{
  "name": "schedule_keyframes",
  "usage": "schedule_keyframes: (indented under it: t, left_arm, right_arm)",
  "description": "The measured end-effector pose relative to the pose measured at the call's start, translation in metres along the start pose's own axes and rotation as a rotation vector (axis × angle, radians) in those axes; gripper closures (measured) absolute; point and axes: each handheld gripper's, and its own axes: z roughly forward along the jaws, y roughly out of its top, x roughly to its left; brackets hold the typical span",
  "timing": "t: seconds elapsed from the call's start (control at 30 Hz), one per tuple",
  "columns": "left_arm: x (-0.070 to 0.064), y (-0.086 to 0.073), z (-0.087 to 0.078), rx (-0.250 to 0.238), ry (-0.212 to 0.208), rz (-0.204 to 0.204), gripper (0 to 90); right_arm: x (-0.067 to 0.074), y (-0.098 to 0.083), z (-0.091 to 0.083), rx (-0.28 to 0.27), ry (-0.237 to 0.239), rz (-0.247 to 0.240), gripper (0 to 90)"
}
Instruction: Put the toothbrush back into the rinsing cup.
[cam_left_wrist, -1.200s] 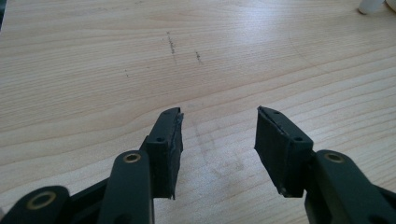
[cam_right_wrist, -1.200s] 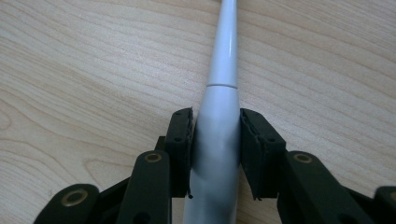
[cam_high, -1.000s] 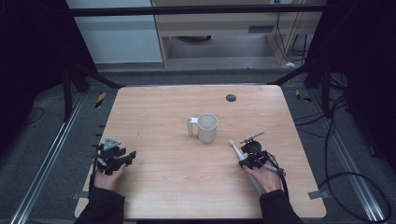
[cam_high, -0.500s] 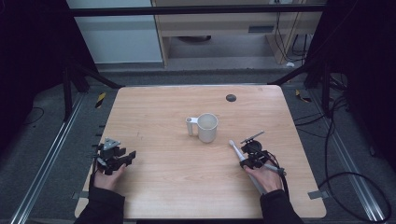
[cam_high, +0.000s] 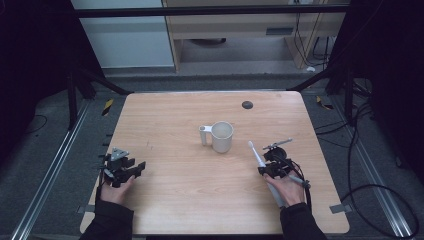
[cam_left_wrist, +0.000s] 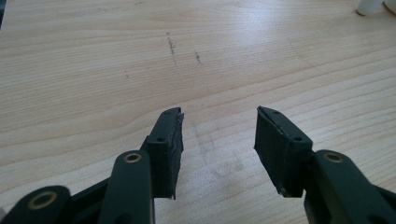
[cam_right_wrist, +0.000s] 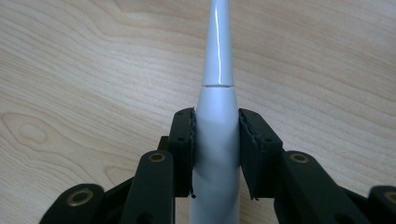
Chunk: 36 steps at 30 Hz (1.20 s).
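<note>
A white mug (cam_high: 221, 136) stands upright near the middle of the wooden table (cam_high: 170, 115), handle to the left. My right gripper (cam_high: 272, 167) sits right of the mug and is shut on a white electric toothbrush (cam_high: 256, 154), whose thin neck points up-left toward the mug. In the right gripper view both black jaws press on the toothbrush (cam_right_wrist: 217, 140) body, and its neck runs out past the top edge. My left gripper (cam_high: 131, 171) rests near the table's left edge, open, with bare wood between its fingers (cam_left_wrist: 169, 140).
A small dark round spot (cam_high: 247, 105) lies on the table behind the mug. The mug's base (cam_left_wrist: 373, 6) peeks in at the top right of the left gripper view. Dark frame posts and cables surround the table.
</note>
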Motion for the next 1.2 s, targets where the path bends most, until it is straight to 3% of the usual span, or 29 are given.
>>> schedule_keyframes:
  t: [0.3, 0.77, 1.1, 1.2]
  left_arm:
    - [0.0, 0.0, 0.0, -0.002, -0.001, -0.003, 50.3]
    - [-0.001, 0.0, 0.001, -0.003, 0.002, -0.001, 50.4]
    - [0.0, 0.0, 0.0, -0.006, 0.008, 0.003, 50.4]
    - [0.0, 0.0, 0.0, -0.007, 0.008, 0.002, 50.4]
  right_arm:
    - [-0.003, 0.001, -0.013, -0.104, 0.033, 0.016, 67.7]
    - [-0.004, 0.004, -0.044, -0.365, 0.055, 0.051, 67.7]
    - [0.0, 0.014, -0.058, -0.577, 0.037, 0.089, 67.7]
    - [0.002, 0.018, -0.059, -0.61, 0.036, 0.096, 67.7]
